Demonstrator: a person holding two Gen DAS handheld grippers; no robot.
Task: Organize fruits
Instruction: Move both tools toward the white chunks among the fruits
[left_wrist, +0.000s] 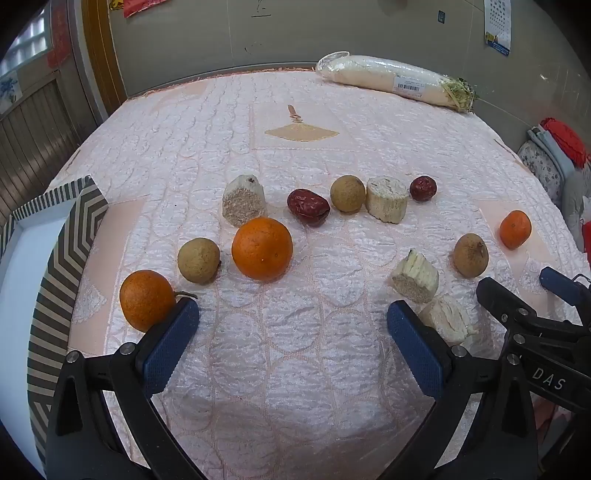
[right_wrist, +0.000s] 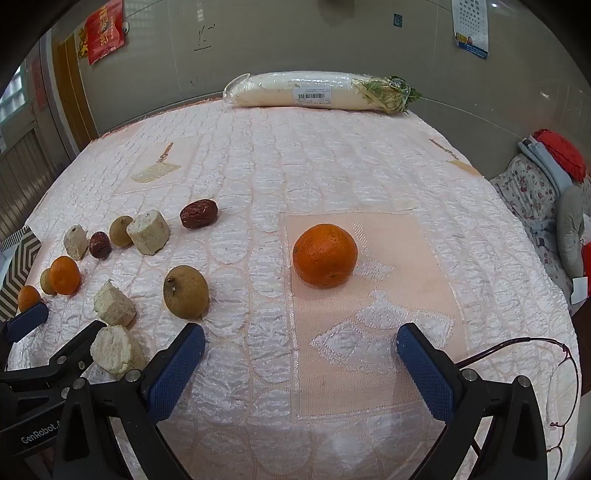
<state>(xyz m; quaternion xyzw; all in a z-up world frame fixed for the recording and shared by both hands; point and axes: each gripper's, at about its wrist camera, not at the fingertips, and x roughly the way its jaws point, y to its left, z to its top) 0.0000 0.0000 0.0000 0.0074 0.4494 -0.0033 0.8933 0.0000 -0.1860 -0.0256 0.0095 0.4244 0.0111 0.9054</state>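
Fruits lie scattered on a pink quilted cloth (left_wrist: 295, 129). In the left wrist view an orange (left_wrist: 262, 248) sits ahead, a second orange (left_wrist: 147, 299) touches my left finger, and a third orange (left_wrist: 515, 229) is far right. Brown longans (left_wrist: 198, 260) (left_wrist: 347, 193) (left_wrist: 470, 254), red dates (left_wrist: 308, 206) (left_wrist: 423, 188) and pale sugarcane chunks (left_wrist: 243, 200) (left_wrist: 386, 199) (left_wrist: 415, 275) lie between. My left gripper (left_wrist: 291, 325) is open and empty. My right gripper (right_wrist: 301, 341) is open and empty, just short of an orange (right_wrist: 325, 255); a longan (right_wrist: 186, 291) lies to its left.
A zigzag-patterned box (left_wrist: 62, 254) stands at the left edge. A wrapped white radish (left_wrist: 395, 79) (right_wrist: 317, 92) lies at the far edge by the wall. Thin-framed glasses (right_wrist: 550, 373) rest at the right front. Folded bedding (right_wrist: 543, 177) lies beyond the right edge.
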